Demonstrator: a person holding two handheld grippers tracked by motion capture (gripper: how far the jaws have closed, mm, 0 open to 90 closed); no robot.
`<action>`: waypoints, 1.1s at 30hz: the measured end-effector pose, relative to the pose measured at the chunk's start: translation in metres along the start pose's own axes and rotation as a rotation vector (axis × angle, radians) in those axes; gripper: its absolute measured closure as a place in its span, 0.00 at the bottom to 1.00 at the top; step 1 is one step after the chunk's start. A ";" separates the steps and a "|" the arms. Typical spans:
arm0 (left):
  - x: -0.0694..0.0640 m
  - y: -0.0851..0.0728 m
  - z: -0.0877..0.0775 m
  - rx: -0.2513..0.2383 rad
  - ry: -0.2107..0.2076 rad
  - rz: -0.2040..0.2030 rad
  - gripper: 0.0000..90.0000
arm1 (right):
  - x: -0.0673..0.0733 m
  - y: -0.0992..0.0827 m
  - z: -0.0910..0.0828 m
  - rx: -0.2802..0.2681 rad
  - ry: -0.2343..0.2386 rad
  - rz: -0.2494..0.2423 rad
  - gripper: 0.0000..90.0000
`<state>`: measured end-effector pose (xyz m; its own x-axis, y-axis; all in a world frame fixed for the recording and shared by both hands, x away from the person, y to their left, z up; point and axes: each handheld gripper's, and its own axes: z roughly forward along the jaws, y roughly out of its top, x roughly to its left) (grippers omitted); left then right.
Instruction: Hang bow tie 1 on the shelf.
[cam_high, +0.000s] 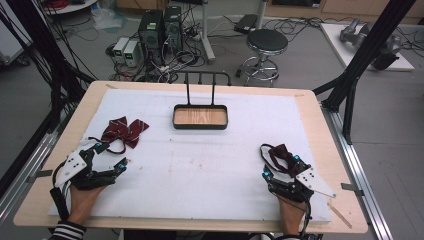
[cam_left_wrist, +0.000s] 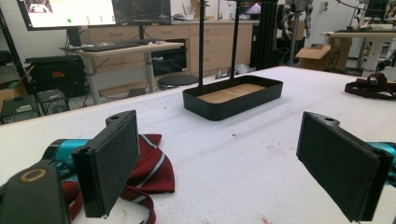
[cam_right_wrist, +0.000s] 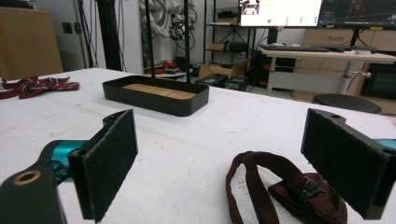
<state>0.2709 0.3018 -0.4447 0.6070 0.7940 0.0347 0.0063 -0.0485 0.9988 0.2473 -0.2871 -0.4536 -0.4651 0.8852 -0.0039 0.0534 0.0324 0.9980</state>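
Fingers (cam_left_wrist: 112, 163) apart, white mat (cam_high: 210, 170), cluttered lab

My left gripper (cam_high: 110, 156) and right gripper (cam_high: 280, 166) are black, each with teal fittings, a pale three-cornered plate on top and a trailing black cable. I see a black-and-white striped sleeve (cam_high: 67, 231) at my left wrist.

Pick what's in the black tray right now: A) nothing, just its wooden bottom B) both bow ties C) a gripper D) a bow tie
A: the tray shows only its bare wooden bottom, while one bow tie lies by the left gripper and the other bow tie by the right gripper.
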 end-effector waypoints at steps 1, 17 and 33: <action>0.001 0.002 0.000 0.006 -0.002 0.005 0.15 | 0.000 0.000 0.000 0.002 -0.001 0.002 0.11; 0.027 0.042 0.009 0.147 -0.058 0.041 0.15 | 0.000 0.000 0.001 0.002 0.002 -0.008 0.11; 0.064 0.068 0.044 0.376 -0.181 0.062 0.16 | 0.000 0.000 0.001 0.001 0.002 -0.009 0.11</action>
<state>0.3453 0.3231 -0.3763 0.7450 0.6648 0.0539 0.2347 -0.3370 0.9118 0.2480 -0.2871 -0.4536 -0.4674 0.8839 -0.0128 0.0501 0.0410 0.9979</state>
